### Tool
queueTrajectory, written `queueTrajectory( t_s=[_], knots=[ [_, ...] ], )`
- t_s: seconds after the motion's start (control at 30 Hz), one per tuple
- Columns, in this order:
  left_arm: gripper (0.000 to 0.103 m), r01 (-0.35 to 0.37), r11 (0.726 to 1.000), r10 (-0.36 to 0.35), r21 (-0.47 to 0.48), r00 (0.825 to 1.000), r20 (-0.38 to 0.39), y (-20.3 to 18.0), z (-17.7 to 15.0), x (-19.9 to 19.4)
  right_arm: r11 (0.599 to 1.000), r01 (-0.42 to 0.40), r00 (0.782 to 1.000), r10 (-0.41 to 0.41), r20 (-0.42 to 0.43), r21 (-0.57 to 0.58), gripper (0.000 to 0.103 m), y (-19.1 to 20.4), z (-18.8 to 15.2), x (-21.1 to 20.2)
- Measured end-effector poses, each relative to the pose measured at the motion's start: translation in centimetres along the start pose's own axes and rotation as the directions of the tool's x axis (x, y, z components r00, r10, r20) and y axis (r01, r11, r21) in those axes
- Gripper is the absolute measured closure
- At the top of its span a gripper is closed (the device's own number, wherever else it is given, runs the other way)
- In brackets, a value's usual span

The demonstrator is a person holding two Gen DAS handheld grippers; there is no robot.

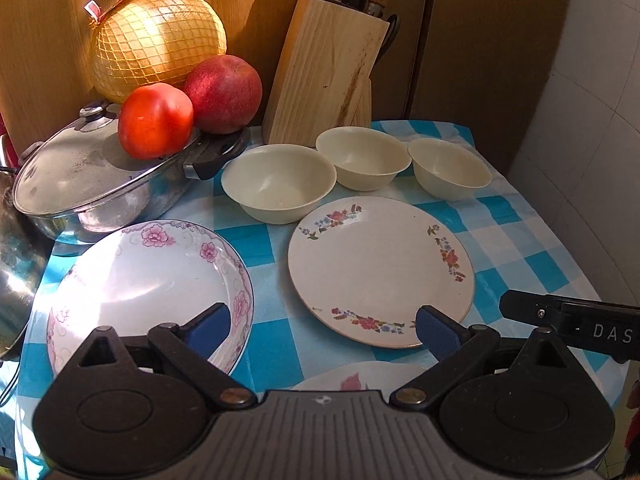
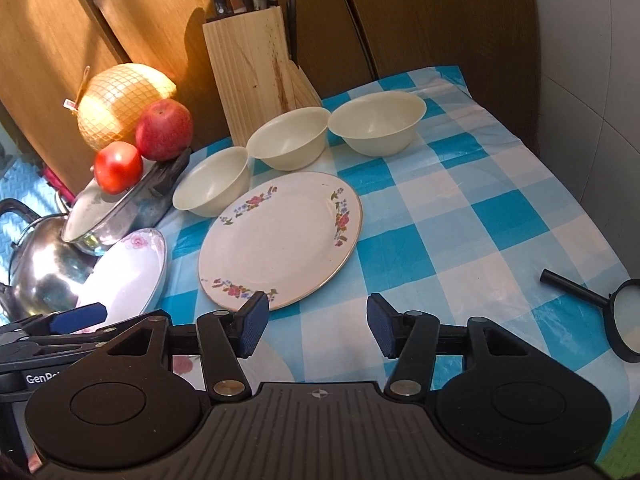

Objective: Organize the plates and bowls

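Note:
Three cream bowls stand in a row at the back of the checked tablecloth; they also show in the right wrist view. A flat floral plate lies in front of them. A deep pink-flowered plate lies to its left. A third plate peeks out just under the left gripper. My left gripper is open and empty above the near table. My right gripper is open and empty, right of it.
A lidded steel pot with a tomato on it, an apple and a netted pomelo stand at the back left. A knife block is behind the bowls. A kettle and a magnifying glass lie at the sides.

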State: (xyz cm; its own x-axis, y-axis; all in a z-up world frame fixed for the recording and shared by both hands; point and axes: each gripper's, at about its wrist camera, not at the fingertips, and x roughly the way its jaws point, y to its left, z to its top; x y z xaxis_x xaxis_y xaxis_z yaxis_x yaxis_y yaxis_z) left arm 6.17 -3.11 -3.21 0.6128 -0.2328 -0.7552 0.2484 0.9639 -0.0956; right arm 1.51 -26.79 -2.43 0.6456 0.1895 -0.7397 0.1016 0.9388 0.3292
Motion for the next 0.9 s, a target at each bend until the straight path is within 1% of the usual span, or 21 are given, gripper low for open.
queueTrajectory(
  t_s=[0.03, 0.1, 0.2, 0.27, 0.37, 0.47, 0.6, 0.63, 0.67, 0.73, 0.83, 0.9],
  knots=[
    [0.008, 0.010, 1.000, -0.010, -0.015, 1.000, -0.012, 0.2, 0.5, 0.7, 1.000, 0.015, 1.000, -0.015, 0.005, 0.002, 0.038, -0.2, 0.6, 0.4],
    [0.008, 0.026, 0.999, -0.027, -0.040, 0.999, -0.033, 0.4, 1.4, 2.2, 1.000, 0.019, 1.000, -0.019, -0.001, 0.022, 0.038, -0.6, 1.6, 1.3],
    [0.008, 0.012, 0.999, -0.013, -0.038, 0.999, -0.039, 0.2, 2.3, 4.0, 0.998, 0.011, 0.999, -0.009, -0.035, 0.060, 0.038, -1.2, 2.7, 3.1],
    [0.008, 0.008, 0.999, -0.010, -0.039, 0.999, -0.050, 0.3, 2.7, 5.1, 0.997, 0.028, 0.998, -0.024, -0.056, 0.078, 0.038, -1.6, 3.3, 4.4],
    [0.008, 0.035, 0.997, -0.040, -0.069, 0.997, -0.071, 0.9, 3.3, 6.7, 0.996, 0.040, 0.997, -0.035, -0.070, 0.076, 0.038, -1.9, 4.0, 5.6],
    [0.008, 0.046, 0.995, -0.053, -0.086, 0.995, -0.082, 1.3, 3.8, 8.0, 0.996, 0.025, 0.996, -0.017, -0.088, 0.088, 0.038, -2.2, 4.5, 6.6],
    [0.008, 0.044, 0.998, -0.048, -0.051, 0.995, -0.088, 1.2, 4.1, 9.1, 0.991, 0.002, 0.992, 0.015, -0.125, 0.131, 0.041, -2.9, 4.7, 8.1],
    [0.008, 0.058, 0.997, -0.063, -0.058, 0.993, -0.096, 1.4, 4.2, 9.3, 0.990, -0.003, 0.991, 0.021, -0.131, 0.138, 0.043, -3.0, 4.7, 8.3],
    [0.008, 0.087, 0.994, -0.093, -0.066, 0.990, -0.101, 1.5, 4.3, 9.5, 0.990, -0.005, 0.990, 0.025, -0.137, 0.141, 0.043, -3.0, 4.8, 8.6],
    [0.008, 0.121, 0.990, -0.129, -0.077, 0.986, -0.109, 1.7, 4.6, 9.9, 0.989, -0.018, 0.988, 0.039, -0.146, 0.146, 0.049, -3.0, 5.0, 9.0],
    [0.008, 0.119, 0.990, -0.128, -0.080, 0.985, -0.118, 1.8, 4.8, 10.6, 0.985, -0.036, 0.986, 0.063, -0.157, 0.171, 0.049, -3.1, 5.1, 9.3],
    [0.009, 0.110, 0.992, -0.115, -0.058, 0.987, -0.108, 1.7, 4.9, 11.0, 0.985, -0.039, 0.985, 0.065, -0.157, 0.166, 0.049, -3.1, 5.1, 9.3]
  ],
)
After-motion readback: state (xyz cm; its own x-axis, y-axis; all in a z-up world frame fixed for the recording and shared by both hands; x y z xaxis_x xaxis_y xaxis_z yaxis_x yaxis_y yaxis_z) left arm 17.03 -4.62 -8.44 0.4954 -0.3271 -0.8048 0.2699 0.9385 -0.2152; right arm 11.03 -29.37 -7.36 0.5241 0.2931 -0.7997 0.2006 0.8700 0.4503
